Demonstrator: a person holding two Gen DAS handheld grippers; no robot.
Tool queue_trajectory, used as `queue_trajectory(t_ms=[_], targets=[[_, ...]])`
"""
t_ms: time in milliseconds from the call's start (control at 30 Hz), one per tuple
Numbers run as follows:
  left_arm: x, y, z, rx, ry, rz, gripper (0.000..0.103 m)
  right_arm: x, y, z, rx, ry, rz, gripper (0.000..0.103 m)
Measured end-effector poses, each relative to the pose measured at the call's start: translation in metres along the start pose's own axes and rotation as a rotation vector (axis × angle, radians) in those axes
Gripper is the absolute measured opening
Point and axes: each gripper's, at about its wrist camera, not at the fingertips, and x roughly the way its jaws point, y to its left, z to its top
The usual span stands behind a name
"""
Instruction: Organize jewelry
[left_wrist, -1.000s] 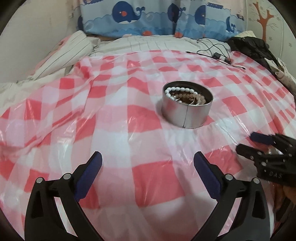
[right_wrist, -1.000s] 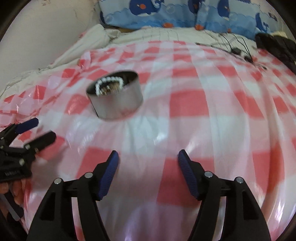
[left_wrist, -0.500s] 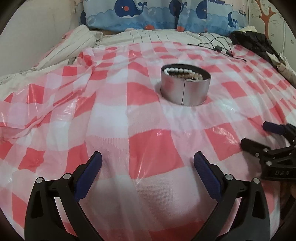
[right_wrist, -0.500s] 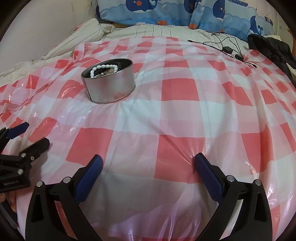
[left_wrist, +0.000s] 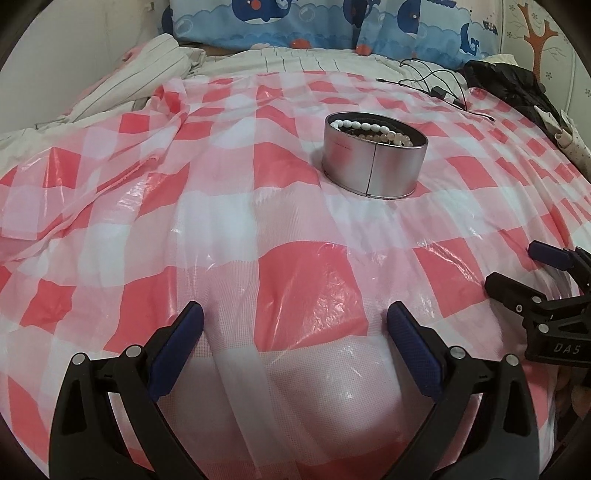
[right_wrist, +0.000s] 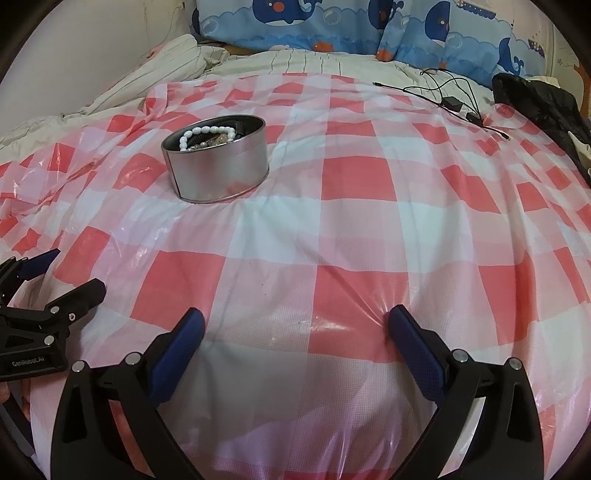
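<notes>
Setting was a home bedroom — work surface was a bed covered by a pink-and-white checked plastic sheet (left_wrist: 258, 221). Blue whale-print pillows (right_wrist: 332, 22) lay at the head, a striped cream duvet (left_wrist: 147, 66) beside — black charger cable (right_wrist: 443, 96) nearby.

A round silver tin (left_wrist: 373, 162) stands on the red-and-white checked plastic sheet (left_wrist: 236, 221) at about one o'clock from the left gripper (left_wrist: 294, 321), well apart from it, with a white bead bracelet (left_wrist: 360, 125) and a pale pink bead bracelet (left_wrist: 391, 137) lying inside along its rim. The left gripper's blue-padded jaws are spread wide above the sheet with nothing between them. At three o'clock the right gripper (left_wrist: 517, 269) pokes in from the frame edge, jaws parted, while black cables (left_wrist: 436, 86) and a dark garment (left_wrist: 509, 85) lie beyond the tin near one o'clock.
</notes>
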Motion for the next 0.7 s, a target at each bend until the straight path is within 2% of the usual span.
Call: queue_trajectory(t_ms=[700], targets=[[0.0071, 0.0023, 0.0020, -0.003, 0.030, 0.004, 0.096, 0.0007, 0.0012, 0.0000, -0.007, -0.001, -0.016, 0.096]])
